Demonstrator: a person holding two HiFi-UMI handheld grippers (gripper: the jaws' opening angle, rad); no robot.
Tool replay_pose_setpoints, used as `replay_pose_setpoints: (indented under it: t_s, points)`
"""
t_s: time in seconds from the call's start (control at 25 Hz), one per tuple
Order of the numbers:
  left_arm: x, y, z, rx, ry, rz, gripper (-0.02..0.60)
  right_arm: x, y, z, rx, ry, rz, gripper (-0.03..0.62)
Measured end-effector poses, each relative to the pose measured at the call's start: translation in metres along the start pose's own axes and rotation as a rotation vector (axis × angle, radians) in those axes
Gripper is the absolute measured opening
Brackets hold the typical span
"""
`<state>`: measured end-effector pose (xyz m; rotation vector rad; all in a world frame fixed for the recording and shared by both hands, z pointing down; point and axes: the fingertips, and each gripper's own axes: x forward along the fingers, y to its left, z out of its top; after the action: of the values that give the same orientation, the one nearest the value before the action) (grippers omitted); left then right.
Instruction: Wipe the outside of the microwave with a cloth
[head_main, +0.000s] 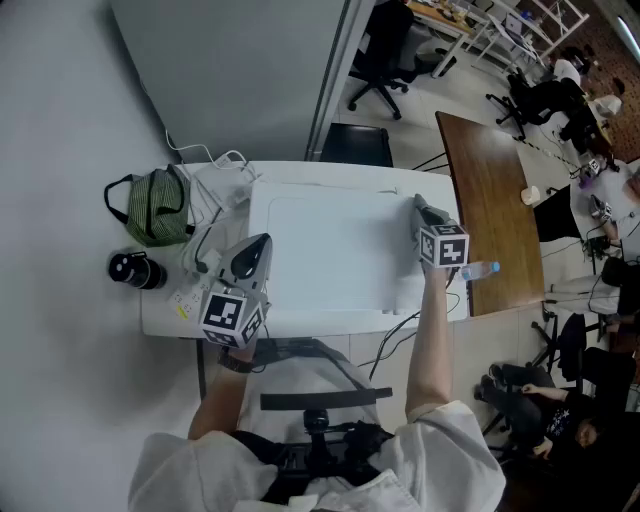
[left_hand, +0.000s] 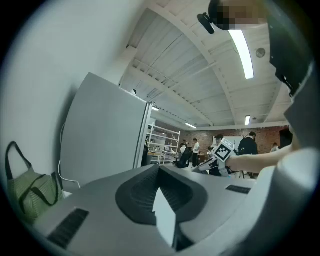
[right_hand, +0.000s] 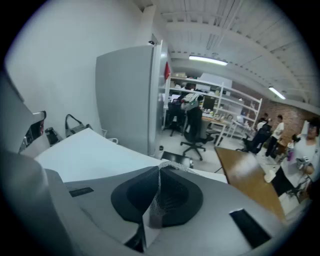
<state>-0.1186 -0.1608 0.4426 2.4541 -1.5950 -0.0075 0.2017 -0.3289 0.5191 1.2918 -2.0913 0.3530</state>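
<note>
Progress, judged from this moment only: you look to be in the wiping itself, w/ nothing to show which faces are finished. The microwave (head_main: 330, 250) fills the middle and right of the white tabletop (head_main: 165, 312). From above only its top shows, clean-looking and w/o streaks. Front, sides and back are out of sight, so count them as left to do.

Right gripper (head_main: 421, 205): jaws pressed together, pinching a thin pale mesh-textured cloth (right_hand: 154, 207). It sits at the right edge of the microwave top, toward the back. Your right forearm runs straight out from the body along that edge, wrist level. The cloth is white on white from the head view, so I can't tell how much of it lies flat.

Left gripper (head_main: 258, 247): jaws closed. A pale sliver shows in the seam, can't tell what it is. It's at the front left corner of the microwave, tips tilted up and toward the back, elbow tucked in. It's not pressing on anything I can see.

Green bag (head_main: 158, 205) lies at the back left corner of the tabletop, a black cylinder (head_main: 135, 268) near the left edge.
</note>
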Motion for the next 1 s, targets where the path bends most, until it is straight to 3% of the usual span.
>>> replay_pose_setpoints:
  t_s: [0.12, 0.32, 0.44, 0.56, 0.6, 0.64, 0.8, 1.0]
  points:
    - [-0.014, 0.028, 0.003, 0.039, 0.005, 0.014, 0.006, 0.027, 0.089, 0.021, 0.031, 0.008, 0.169, 0.021]
    - [-0.033, 0.072, 0.005, 0.003, -0.010, 0.043, 0.006, 0.039, 0.240, 0.070, -0.031, -0.038, 0.396, 0.021]
    - [-0.044, 0.088, 0.002, -0.012, -0.008, 0.063, 0.006, 0.029, 0.339, 0.088, -0.076, -0.062, 0.599, 0.021]
    - [-0.050, 0.097, 0.002, -0.014, -0.010, 0.070, 0.006, 0.002, 0.411, 0.109, 0.028, -0.116, 0.874, 0.021]
    - [-0.050, 0.098, 0.001, -0.014, -0.009, 0.066, 0.006, -0.001, 0.417, 0.113, 0.058, -0.123, 0.900, 0.021]
    - [-0.050, 0.098, 0.000, -0.016, -0.006, 0.060, 0.006, 0.004, 0.412, 0.110, 0.043, -0.111, 0.865, 0.021]
    - [-0.039, 0.085, -0.005, -0.018, 0.010, 0.015, 0.006, 0.031, 0.335, 0.058, -0.145, 0.031, 0.518, 0.021]
    - [-0.016, 0.051, -0.014, -0.008, 0.028, -0.073, 0.006, 0.011, 0.208, -0.001, -0.121, 0.092, 0.204, 0.021]
